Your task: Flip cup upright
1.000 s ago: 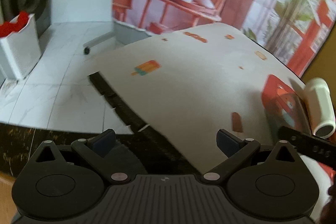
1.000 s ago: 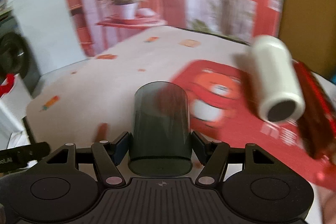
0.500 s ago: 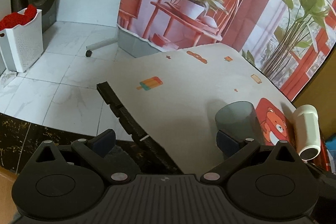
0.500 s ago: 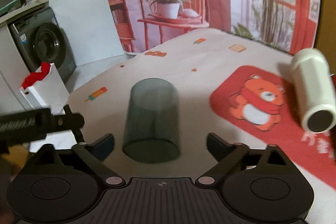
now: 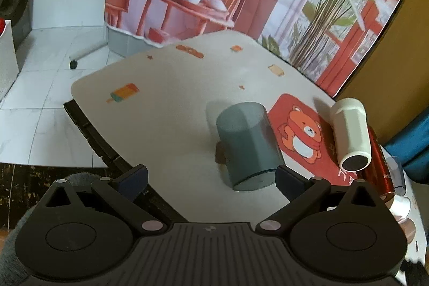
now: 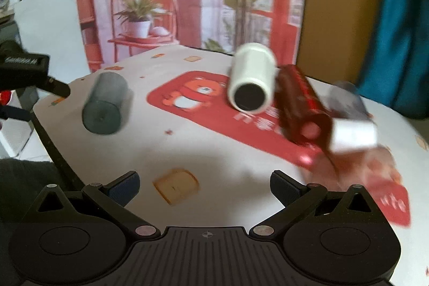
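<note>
Cup (image 5: pixel 248 145): grey, on desk (image 5: pixel 166 109) just left of red bear mat (image 5: pixel 303 136); orientation unclear, mouth-down or on its side.
Change: 1 s ago right tool (image 6: pixel 205 185) clamped it; now released, empty, off to the right.
Left tool (image 5: pixel 211 177): spread wide, moved in, cup near its right finger.
Meaning: prob. handover; flip not done.

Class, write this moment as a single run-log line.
left gripper: open, empty | right gripper: open, empty | grey cup: on table, ungripped, orientation unclear | white cup: on its side
</note>
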Available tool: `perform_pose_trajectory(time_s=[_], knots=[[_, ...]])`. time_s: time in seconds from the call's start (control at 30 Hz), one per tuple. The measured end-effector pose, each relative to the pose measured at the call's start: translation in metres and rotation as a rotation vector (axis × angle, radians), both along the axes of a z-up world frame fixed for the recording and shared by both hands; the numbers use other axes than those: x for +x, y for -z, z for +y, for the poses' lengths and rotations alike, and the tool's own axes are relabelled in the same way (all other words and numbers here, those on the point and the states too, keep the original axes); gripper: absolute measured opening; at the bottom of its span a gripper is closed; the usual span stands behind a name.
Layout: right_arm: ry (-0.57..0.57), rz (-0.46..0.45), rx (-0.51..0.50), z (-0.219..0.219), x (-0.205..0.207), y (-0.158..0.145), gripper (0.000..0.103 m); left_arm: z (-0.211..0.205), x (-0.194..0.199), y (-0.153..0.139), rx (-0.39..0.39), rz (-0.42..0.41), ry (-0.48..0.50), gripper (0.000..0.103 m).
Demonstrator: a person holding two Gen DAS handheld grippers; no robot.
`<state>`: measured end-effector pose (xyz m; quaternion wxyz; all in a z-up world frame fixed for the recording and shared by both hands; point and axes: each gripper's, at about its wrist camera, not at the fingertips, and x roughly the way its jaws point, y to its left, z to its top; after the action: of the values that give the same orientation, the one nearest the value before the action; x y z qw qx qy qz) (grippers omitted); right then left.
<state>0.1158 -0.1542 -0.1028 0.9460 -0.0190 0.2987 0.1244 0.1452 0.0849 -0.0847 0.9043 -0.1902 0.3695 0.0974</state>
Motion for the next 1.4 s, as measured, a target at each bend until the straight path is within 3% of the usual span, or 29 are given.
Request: perform_pose_trajectory(time_s=[0.1,0.37,0.47,0.63,1.0,1.13,1.3,1.4], knots=[[0.05,0.015,0.004,-0.011,-0.002,0.004,0.103,-0.01,0.008,-0.005,0.046,0.012,0.01,0.101],[0.139,-0.065,0.044,-0.029,-0.002,0.006,0.103,-0.024,0.044,-0.016,0.07,0.061,0.022,0.101],[0.138,-0.04,0.066,-0.033,0.002,0.011,0.103,-0.02,0.059,-0.011,0.072,0.104,0.017,0.101],[0.122,0.002,0.134,-0.041,0.005,0.013,0.103,-0.007,0.075,0.0,0.007,0.175,-0.019,0.096],[0.049,0.01,0.22,-0.043,0.005,0.016,0.103,-0.022,0.1,0.009,0.093,0.229,-0.014,0.095],[0.024,0.003,0.246,-0.044,0.004,0.016,0.103,-0.021,0.102,0.02,0.096,0.256,-0.007,0.083],[0.025,0.008,0.258,-0.044,0.004,0.017,0.103,-0.026,0.102,0.016,0.184,0.203,0.038,0.075],[0.031,0.013,0.261,-0.045,0.005,0.018,0.103,-0.027,0.091,0.008,0.184,0.143,0.045,0.074]])
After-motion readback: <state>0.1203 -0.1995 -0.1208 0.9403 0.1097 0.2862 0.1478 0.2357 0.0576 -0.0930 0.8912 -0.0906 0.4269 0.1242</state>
